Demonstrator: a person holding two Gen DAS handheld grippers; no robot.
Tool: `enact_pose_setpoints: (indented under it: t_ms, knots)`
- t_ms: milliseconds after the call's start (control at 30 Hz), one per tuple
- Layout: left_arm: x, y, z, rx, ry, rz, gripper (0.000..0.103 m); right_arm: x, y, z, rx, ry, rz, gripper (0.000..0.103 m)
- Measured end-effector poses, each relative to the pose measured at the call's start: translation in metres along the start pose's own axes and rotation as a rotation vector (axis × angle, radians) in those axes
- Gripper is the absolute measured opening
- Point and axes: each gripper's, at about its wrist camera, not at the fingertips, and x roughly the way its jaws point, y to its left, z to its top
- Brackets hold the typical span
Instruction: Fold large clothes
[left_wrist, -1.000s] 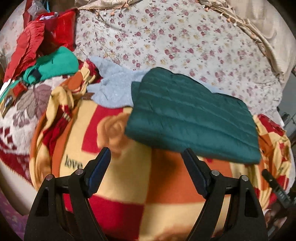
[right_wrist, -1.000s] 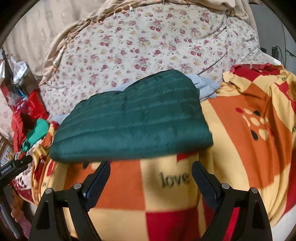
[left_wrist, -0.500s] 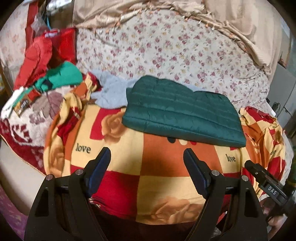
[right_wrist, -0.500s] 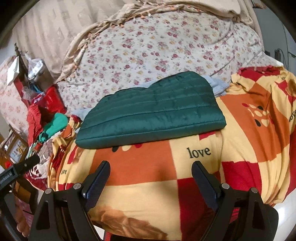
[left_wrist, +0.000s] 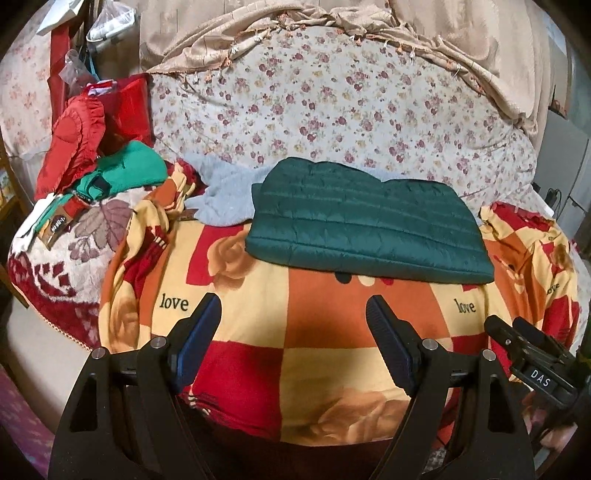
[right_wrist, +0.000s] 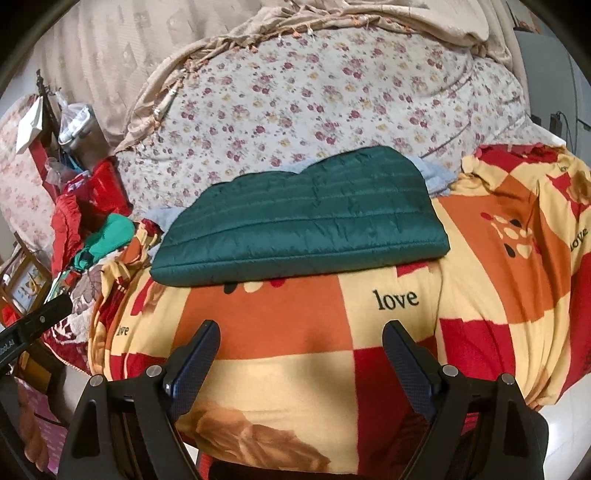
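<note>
Bed (left_wrist: 332, 110) fills our view, a checked blanket (left_wrist: 325, 332) over it; on that lies the folded green jacket (left_wrist: 369, 225). We judge it light, puffy and slippery, best pinched at its near corners. Left gripper (left_wrist: 293, 317) and right gripper (right_wrist: 301, 345) stand apart, empty.

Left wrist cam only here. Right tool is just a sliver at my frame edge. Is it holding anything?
Observer: No. The right tool is open with nothing between its pads. It hangs over the love blanket, short of the folded green jacket.
Operator: What does the blanket do past my right edge?
Observer: It drapes over the bed's edge towards a pale surface, probably the floor.
</note>
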Motion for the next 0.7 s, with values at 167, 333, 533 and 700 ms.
enact_pose_setpoints:
  t_ms: [167,333,533,700]
  knots:
    - [0.01,0.001,-0.002,-0.002,0.027,0.007,0.082,0.011,-0.005,-0.005,0.013,0.034,-0.001,0.088]
    - [0.015,0.001,-0.003,-0.005,0.04,0.013,0.082,0.017,-0.005,-0.009,0.015,0.052,-0.008,0.088]
    - [0.015,0.001,-0.003,-0.003,0.038,0.016,0.082,0.018,-0.006,-0.009,0.019,0.056,-0.012,0.088]
    - [0.016,0.004,-0.003,0.0,0.036,0.035,0.082,0.018,-0.007,-0.009,0.017,0.056,-0.012,0.088]
